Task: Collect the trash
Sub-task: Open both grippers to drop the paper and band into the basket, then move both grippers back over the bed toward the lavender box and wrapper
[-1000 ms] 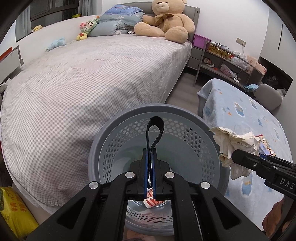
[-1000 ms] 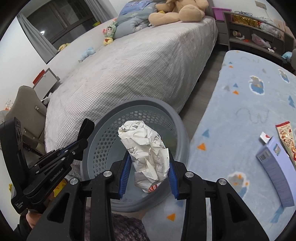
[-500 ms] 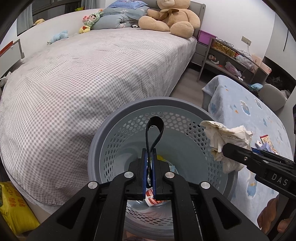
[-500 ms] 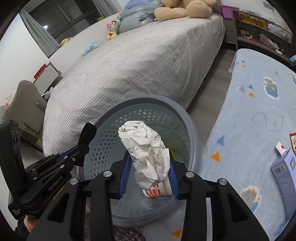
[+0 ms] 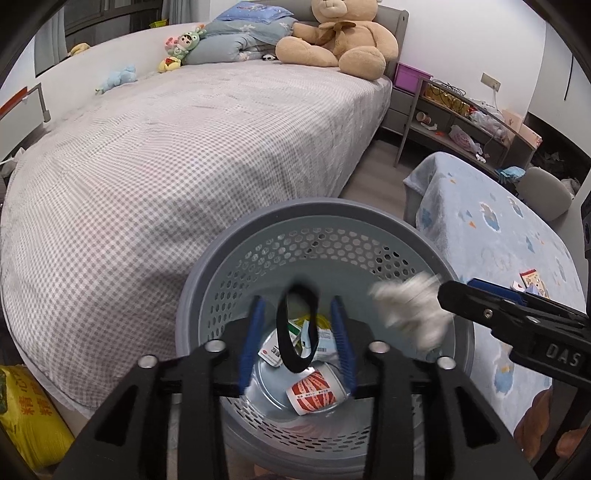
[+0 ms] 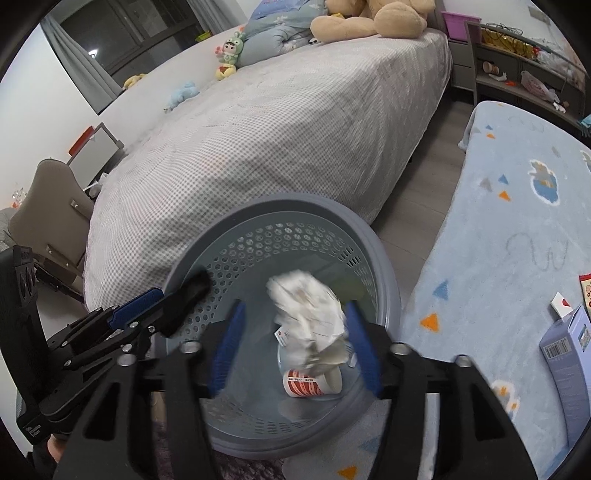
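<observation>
A grey perforated trash basket (image 5: 236,266) stands by the bed; it also shows in the right wrist view (image 6: 384,254). My left gripper (image 5: 297,339) is open above it, and a black loop strap (image 5: 295,332) falls free between its fingers. My right gripper (image 6: 295,343) is open over the basket, and a crumpled white paper ball (image 6: 310,317) drops, blurred, between its fingers; it shows in the left wrist view (image 5: 410,310) too. A red-and-white paper cup (image 5: 316,387) and wrappers lie on the basket floor.
A grey checked bed (image 5: 166,155) with a teddy bear (image 5: 336,33) fills the left. A blue rug-covered surface (image 6: 517,221) at right carries a blue box (image 6: 569,354) and small packets. A yellow bag (image 5: 26,417) sits at lower left.
Both grippers have opened. The black strap has slipped out of the left gripper and the paper ball out of the right; both are falling into the basket.
</observation>
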`<state>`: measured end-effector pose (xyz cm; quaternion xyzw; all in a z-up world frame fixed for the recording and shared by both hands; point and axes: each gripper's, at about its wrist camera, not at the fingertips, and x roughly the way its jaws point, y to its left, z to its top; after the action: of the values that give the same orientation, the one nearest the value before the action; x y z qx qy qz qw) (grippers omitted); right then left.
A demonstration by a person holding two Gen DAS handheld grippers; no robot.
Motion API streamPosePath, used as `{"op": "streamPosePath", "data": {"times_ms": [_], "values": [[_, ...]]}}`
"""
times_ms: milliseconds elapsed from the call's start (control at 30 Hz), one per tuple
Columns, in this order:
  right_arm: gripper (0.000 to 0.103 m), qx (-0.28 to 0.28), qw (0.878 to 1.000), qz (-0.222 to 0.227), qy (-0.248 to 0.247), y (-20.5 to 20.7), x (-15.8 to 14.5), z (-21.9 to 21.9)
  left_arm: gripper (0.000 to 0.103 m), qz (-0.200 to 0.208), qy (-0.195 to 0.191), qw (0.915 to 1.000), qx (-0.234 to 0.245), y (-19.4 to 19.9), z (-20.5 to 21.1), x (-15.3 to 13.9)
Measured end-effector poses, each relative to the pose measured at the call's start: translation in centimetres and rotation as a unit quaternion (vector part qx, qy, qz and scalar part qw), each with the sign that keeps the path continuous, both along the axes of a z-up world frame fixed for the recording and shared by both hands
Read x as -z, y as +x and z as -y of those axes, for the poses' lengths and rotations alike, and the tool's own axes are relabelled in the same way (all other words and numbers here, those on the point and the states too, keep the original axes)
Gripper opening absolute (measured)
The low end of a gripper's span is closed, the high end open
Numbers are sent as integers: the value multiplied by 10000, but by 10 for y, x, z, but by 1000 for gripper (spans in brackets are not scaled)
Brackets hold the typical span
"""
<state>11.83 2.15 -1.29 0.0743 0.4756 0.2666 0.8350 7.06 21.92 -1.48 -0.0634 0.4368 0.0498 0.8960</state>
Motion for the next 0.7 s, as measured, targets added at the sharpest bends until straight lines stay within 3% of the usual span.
{"op": "streamPosePath", "data": {"times_ms": [200,700], "values": [[66,12,10000,50,-76,-2,-1,-2,51,44,46,9999,-86,-3,-3,-3],[69,39,9999,46,-117,-5,4,-4,62,112,207,9995,-225,-7,-4,-9]]}}
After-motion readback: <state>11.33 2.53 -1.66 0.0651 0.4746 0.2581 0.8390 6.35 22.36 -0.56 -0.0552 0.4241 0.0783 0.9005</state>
